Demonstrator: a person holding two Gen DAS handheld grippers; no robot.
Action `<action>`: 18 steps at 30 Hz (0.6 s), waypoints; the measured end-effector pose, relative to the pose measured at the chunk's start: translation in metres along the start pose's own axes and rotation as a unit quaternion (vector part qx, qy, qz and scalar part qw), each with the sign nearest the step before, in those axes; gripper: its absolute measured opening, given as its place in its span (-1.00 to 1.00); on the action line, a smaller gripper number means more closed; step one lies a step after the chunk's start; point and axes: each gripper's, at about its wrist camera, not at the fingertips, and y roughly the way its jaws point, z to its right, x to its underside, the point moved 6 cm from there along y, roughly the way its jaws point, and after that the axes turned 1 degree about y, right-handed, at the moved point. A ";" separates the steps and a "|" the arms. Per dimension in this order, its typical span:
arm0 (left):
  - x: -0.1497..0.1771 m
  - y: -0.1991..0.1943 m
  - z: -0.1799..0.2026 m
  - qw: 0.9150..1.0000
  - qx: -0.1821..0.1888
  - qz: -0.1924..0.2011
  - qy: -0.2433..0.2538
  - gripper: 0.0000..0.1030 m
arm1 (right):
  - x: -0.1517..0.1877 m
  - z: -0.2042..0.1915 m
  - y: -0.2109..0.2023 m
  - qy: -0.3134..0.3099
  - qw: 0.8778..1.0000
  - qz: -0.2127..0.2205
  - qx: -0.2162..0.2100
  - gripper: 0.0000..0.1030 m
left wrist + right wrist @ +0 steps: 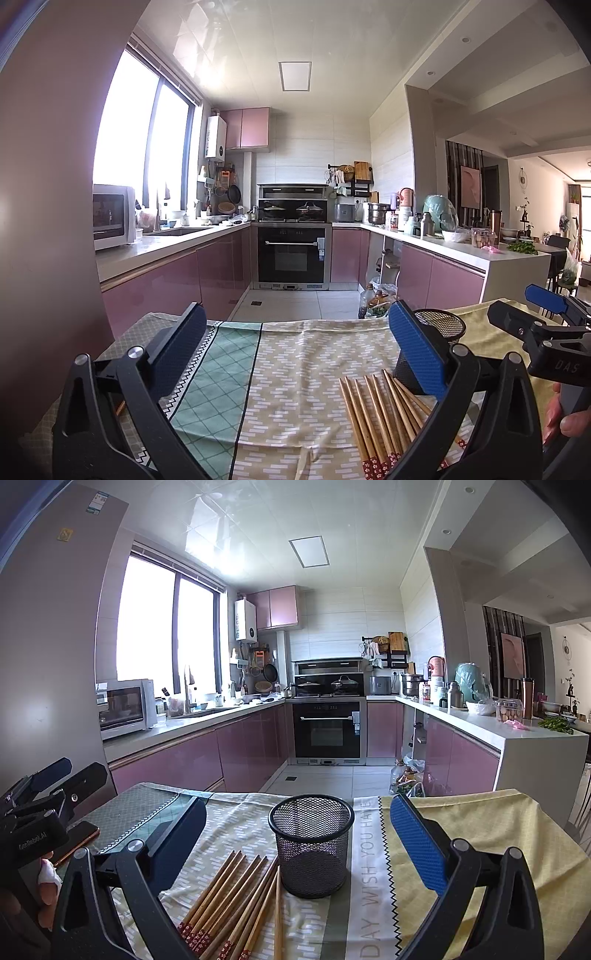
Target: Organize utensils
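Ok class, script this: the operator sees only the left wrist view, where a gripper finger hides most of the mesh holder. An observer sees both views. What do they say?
Operator: Is anything in the mesh holder yet?
Observer: No. The mesh holder stands upright and empty.
Operator: Where do the chopsticks end, relative to it?
Observer: The chopsticks lie fanned out to its left. The nearest tips reach its base, but I cannot tell whether they touch it.
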 end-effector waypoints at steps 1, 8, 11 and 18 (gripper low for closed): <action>0.001 0.000 0.000 1.000 0.000 0.000 0.000 0.89 | 0.000 0.000 0.000 0.000 1.000 0.000 0.000 0.87; 0.000 0.000 -0.001 1.000 0.001 0.000 0.000 0.89 | 0.000 0.000 0.000 0.000 1.000 0.000 0.001 0.87; 0.000 0.000 -0.001 1.000 0.001 0.000 0.000 0.89 | 0.000 0.000 0.000 0.001 1.000 0.000 0.000 0.87; -0.002 -0.002 -0.002 1.000 0.001 0.001 0.000 0.89 | 0.000 0.000 0.000 0.001 1.000 0.000 0.000 0.87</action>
